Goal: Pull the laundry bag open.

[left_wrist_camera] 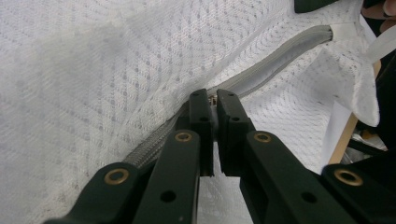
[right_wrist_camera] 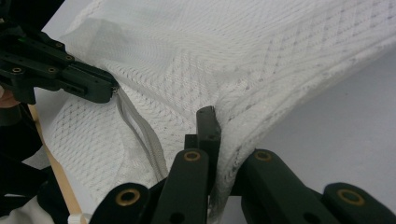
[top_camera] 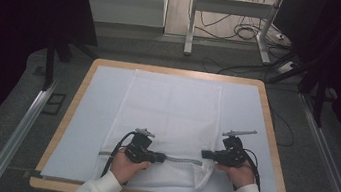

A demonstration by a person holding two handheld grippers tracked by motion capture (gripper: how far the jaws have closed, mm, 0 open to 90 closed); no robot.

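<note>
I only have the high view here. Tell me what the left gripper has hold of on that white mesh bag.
Observer: The left gripper is shut on the zipper pull, a small metal piece between its jaw tips on the grey zipper.
Operator: Report the right one.
Observer: The right gripper is shut on a fold of the mesh bag near the bag's corner, with fabric bunched between the jaws.
Operator: Say whether the zipper is open.
Observer: Between the two grippers the zipper's two grey sides lie apart in the right gripper view; behind the left gripper's jaws it looks closed.
</note>
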